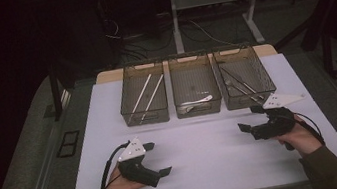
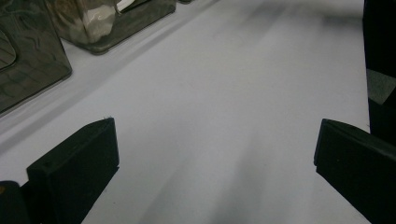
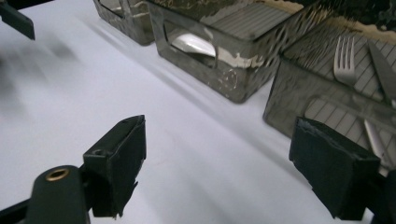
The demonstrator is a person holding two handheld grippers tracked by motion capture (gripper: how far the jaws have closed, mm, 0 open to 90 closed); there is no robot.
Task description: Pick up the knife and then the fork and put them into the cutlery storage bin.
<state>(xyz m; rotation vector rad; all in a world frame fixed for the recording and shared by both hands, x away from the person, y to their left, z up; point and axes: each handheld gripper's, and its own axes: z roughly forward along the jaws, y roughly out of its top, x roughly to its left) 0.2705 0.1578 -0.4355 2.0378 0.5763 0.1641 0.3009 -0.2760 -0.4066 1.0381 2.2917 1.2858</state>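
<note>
Hovering low at the right of the high view, right tool (image 1: 247, 119): jaws spread wide, nothing between them, pointed toward the middle of the desk (image 1: 204, 144). Left tool (image 1: 158, 158), lower left of the same view: jaws likewise wide apart and empty, bare white surface between them in the left gripper view.

Nearest item: right bin (image 1: 245, 77), upper right of centre, just beyond the right tool. Smoky translucent plastic, rigid, cut-out handles at the ends. Contents: fork (image 3: 344, 59) and knife (image 3: 384, 69), lying flat and lengthwise on the ribbed floor, plus a further handle I cannot identify.
Handling, by judgement: metal cutlery, stiff, light, smooth and likely slippery; thin and flat against the bin floor, so hard to get under. Best taken across the narrow handle near mid-length, jaws straddling it from above; the tines and blade offer poor purchase.

Middle bin (image 1: 195, 90): one pale spoon (image 1: 199, 101) at the near end. Probably plastic, very light.

Left bin (image 1: 143, 98): two pale chopsticks (image 1: 147, 91), laid diagonally. Slender, apt to roll.
</note>
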